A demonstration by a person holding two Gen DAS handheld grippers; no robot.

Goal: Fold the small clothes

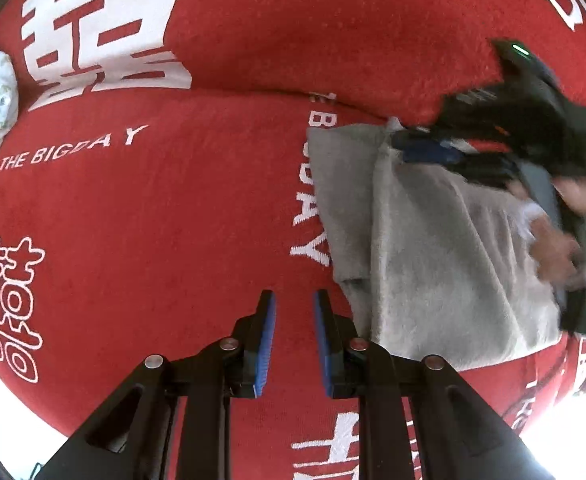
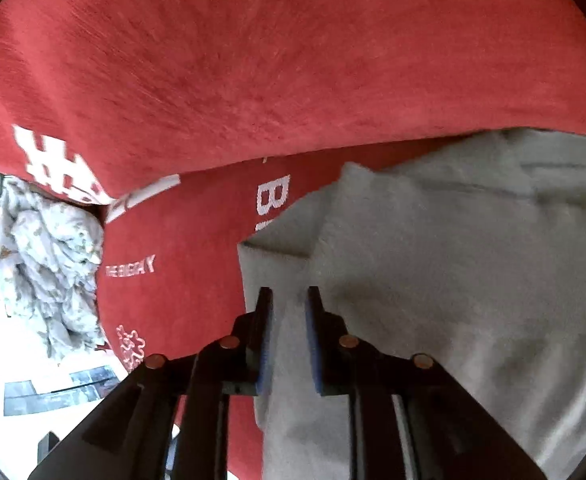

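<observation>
Lying part-folded on red blanket [image 1: 213, 220], grey fleece garment [image 1: 433, 260], soft, layered.

Two close, downward wrist views sharing grey garment [image 1: 433, 248] on red cloth [image 2: 293, 60]

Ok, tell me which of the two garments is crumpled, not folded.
The pale patterned garment bunched at the red cloth's edge; the grey garment lies flat in folded layers.

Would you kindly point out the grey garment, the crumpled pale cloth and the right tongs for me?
grey garment [image 2: 453, 280]: right wrist view, its middle.
crumpled pale cloth [image 2: 49, 264]: right wrist view, its bunched centre.
right tongs [image 2: 289, 300]: right wrist view, between the fingertips.
</observation>
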